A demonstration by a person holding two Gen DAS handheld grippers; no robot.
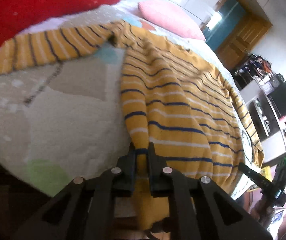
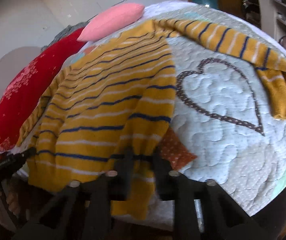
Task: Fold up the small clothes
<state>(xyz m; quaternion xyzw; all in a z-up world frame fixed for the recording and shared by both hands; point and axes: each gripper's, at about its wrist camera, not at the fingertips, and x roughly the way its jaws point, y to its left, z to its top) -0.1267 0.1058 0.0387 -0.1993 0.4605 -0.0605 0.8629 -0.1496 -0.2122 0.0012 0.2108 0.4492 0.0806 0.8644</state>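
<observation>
One striped yellow sweater (image 1: 179,104) lies ahead of two grippers, the left gripper (image 1: 141,150) and the right gripper (image 2: 141,156). Beyond it I count two pillows: one red pillow (image 1: 42,6) and one pink pillow (image 1: 169,20). One quilt (image 2: 223,140) lies underneath.

A pink pillow (image 2: 113,21) and red cushion (image 2: 22,92) lie on a quilt (image 2: 223,140)

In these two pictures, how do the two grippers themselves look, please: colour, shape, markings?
Both are black. The left gripper and the right gripper each have two flat, narrow fingers on angular linkage arms with triangular cut-outs and round silver pivot pins. In the left wrist view, the other gripper's body shows a small green light. In the right wrist view, the other carries small white lettering, too blurred to read.
</observation>
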